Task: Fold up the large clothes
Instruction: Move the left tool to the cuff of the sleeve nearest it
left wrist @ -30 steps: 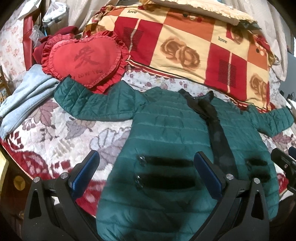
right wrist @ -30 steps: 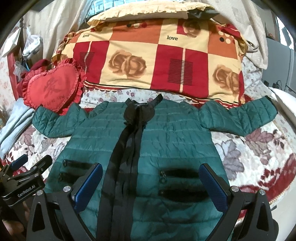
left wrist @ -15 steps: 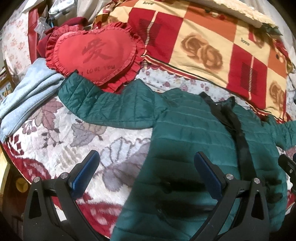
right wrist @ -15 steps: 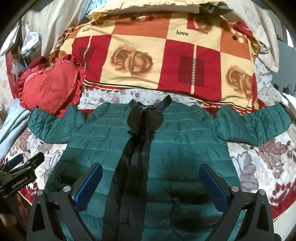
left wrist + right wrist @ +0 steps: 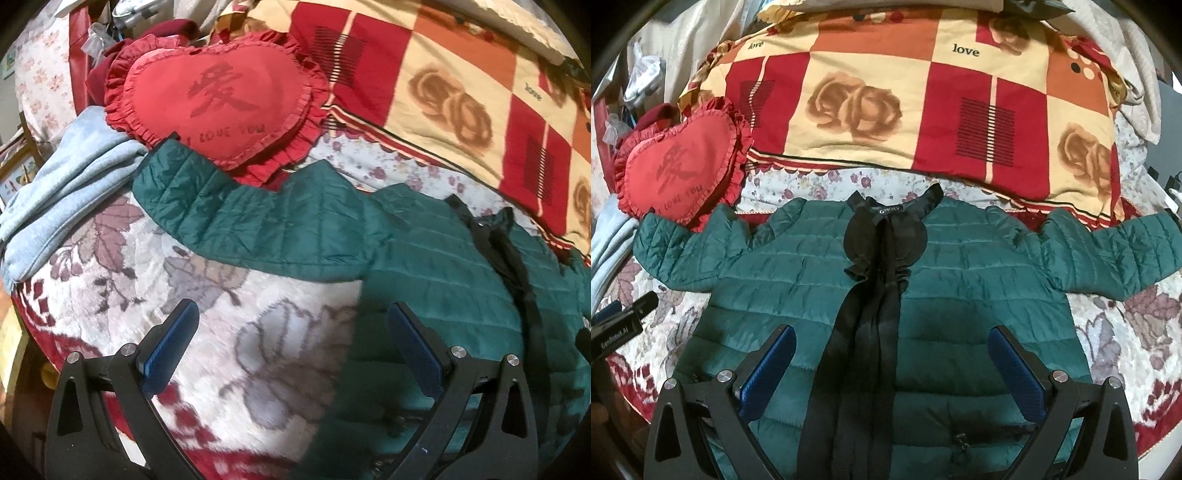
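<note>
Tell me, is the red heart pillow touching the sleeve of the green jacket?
Touching. In the left wrist view the heart pillow lies with its ruffled lower edge overlapping the sleeve of the green jacket, no gap between them.

Jacket (image 5: 979, 295): quilted green cloth, slight sheen, stitched in ribs, creased at sleeves. Placket (image 5: 864, 332): black matt cloth, gathered near collar. Heart cushion (image 5: 221, 99): red cloth, ruffled edge, faint sheen. Blanket (image 5: 258, 332): plush, fuzzy, leaf pattern. Quilt (image 5: 886, 110): smooth printed cloth, checked. Blue garment (image 5: 66, 192): soft fleecy cloth, matt. Left gripper (image 5: 291, 343): black matt plastic frame, silvery metal screws; fingers (image 5: 170, 343) blue, finely ribbed. Right gripper (image 5: 892, 369): same plastic, same blue fingers (image 5: 1015, 373).
</note>
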`<state>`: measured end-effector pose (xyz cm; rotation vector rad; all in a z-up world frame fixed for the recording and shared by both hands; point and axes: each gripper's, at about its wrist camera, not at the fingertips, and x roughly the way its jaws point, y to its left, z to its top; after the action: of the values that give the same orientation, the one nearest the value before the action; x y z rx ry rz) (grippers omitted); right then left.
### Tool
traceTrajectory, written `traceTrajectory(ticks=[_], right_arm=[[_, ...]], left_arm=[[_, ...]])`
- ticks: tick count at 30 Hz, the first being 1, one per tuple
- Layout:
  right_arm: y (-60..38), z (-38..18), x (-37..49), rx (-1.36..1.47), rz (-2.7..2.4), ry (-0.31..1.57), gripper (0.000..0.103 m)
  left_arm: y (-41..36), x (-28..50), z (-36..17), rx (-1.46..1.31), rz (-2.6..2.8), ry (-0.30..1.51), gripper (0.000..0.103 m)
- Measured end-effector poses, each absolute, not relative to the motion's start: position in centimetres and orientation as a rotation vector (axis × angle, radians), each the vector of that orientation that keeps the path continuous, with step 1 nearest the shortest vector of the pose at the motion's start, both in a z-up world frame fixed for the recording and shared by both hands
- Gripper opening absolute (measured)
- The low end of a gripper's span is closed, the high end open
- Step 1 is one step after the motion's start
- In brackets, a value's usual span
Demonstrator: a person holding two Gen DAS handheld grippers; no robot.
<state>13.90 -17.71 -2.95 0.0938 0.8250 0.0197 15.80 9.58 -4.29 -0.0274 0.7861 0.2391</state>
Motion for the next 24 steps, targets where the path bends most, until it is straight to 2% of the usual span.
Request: traceTrajectory(ticks=[10,24], right_arm=[[-17.0,-2.8,14.9,0.073,0.042,0.83,0.103],[-17.4,-3.0,14.8,0.075,0.086,0.854,0.103]], left_arm=[[14.7,19.1,-4.6,-0.055,0.321,0.804,0.102],[27.0,26.9,-7.1,-0.219,0.542,0.819,0.102]])
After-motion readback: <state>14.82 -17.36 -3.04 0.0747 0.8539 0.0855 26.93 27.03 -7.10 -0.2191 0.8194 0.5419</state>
